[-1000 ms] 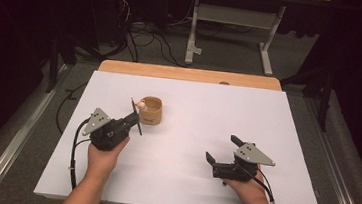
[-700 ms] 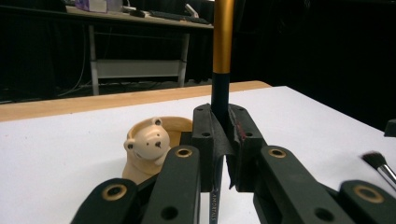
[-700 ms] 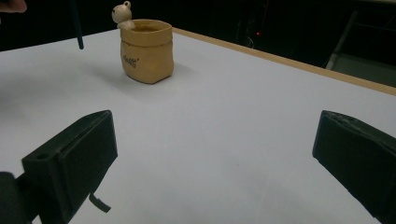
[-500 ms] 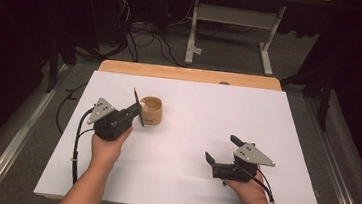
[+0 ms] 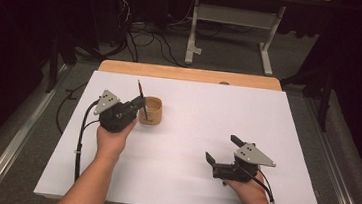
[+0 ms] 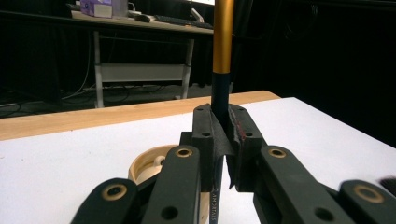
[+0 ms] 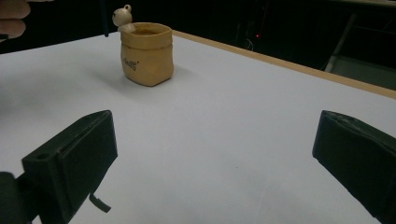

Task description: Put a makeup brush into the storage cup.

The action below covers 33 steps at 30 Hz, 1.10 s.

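In the high view the left gripper (image 5: pixel 137 109) sits left of centre, higher in the frame than a second ago and nearer the cup (image 5: pixel 150 110). Its jaws are clamped tight on a dark pencil (image 5: pixel 142 100), which now stands closer to upright, its top leaning toward the upper left and its lower end at the cup's left rim. A second ago the pencil lay more slanted and a little to the left of the cup. In the left gripper view the pencil (image 6: pixel 221 70) rises straight up between the pads, gold above and dark blue below, with the cup (image 6: pixel 148 164) low and to the left of the jaws.

The right gripper (image 5: pixel 220 155) rests at lower right of the high view, in the same spot as before, its jaws spread wide with nothing between them. Its own view shows the tan, sack-shaped cup (image 7: pixel 146 53) at upper left, a small white figure on its rim.

The white board (image 5: pixel 277 121) lies bare across its whole right half and along its bottom edge. The cup stands well clear of the board's left and top edges, and the wooden strip (image 5: pixel 191 74) runs just beyond the top edge.
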Tool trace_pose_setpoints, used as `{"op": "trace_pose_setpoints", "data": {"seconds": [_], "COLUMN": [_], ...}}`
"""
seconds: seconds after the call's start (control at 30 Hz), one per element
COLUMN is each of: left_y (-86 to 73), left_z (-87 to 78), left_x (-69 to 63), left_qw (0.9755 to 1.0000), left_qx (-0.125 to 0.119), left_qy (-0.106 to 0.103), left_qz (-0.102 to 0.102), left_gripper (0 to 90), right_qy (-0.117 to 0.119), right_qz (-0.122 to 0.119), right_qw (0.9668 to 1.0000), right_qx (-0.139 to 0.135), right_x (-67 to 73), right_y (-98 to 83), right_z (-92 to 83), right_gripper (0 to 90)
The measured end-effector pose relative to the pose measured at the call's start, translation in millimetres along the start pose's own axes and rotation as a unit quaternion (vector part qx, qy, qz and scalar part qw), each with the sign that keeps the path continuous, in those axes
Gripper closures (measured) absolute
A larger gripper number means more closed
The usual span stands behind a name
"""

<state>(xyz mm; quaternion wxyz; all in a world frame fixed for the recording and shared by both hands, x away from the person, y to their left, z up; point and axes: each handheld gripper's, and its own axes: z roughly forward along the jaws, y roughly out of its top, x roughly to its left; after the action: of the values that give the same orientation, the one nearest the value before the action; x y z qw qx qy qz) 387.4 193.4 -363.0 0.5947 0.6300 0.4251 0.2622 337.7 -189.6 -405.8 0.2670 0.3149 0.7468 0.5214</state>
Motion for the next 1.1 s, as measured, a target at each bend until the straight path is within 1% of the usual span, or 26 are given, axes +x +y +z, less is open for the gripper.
{"op": "trace_pose_setpoints", "data": {"seconds": [0.07, 0.23, 0.53, 0.67, 0.73, 0.9, 1.1], "left_y": [0.3, 2.6, 14.5, 20.3, 22.2, 24.8, 25.9], "left_z": [2.6, 8.9, 14.5, 18.4, 21.0, 28.0, 34.5], "left_x": [0.8, 2.2, 3.0, 6.2, 8.2, 12.1, 17.5], "left_qw": [1.0, 1.0, 1.0, 0.9999, 0.9999, 0.9997, 0.9994], "left_qx": [-0.002, -0.003, -0.007, -0.005, -0.003, -0.002, -0.001], "left_qy": [0.001, 0.002, 0.005, 0.012, 0.016, 0.024, 0.033], "left_qz": [-0.004, -0.007, 0.0, 0.004, 0.005, 0.008, 0.005], "left_gripper": [82.7, 82.7, 82.7, 82.7, 82.7, 82.7, 82.7], "right_qy": [0.0, 0.0, 0.001, 0.001, 0.001, 0.001, 0.002], "right_qz": [-0.001, 0.001, 0.0, 0.006, 0.004, 0.002, 0.003], "right_qw": [1.0, 1.0, 1.0, 1.0, 1.0, 1.0, 1.0], "right_qx": [0.0, 0.001, 0.0, 0.001, 0.001, 0.002, 0.002], "right_x": [-0.1, 0.6, 0.2, 0.7, 0.5, 0.1, 0.0], "right_y": [-0.1, 0.0, -0.1, 0.0, 0.0, 0.0, -0.1], "right_z": [0.1, -0.1, -0.1, -0.5, -0.5, -0.7, -0.6], "right_gripper": [1.1, 1.1, 1.1, 1.1, 1.1, 1.1, 1.1]}}
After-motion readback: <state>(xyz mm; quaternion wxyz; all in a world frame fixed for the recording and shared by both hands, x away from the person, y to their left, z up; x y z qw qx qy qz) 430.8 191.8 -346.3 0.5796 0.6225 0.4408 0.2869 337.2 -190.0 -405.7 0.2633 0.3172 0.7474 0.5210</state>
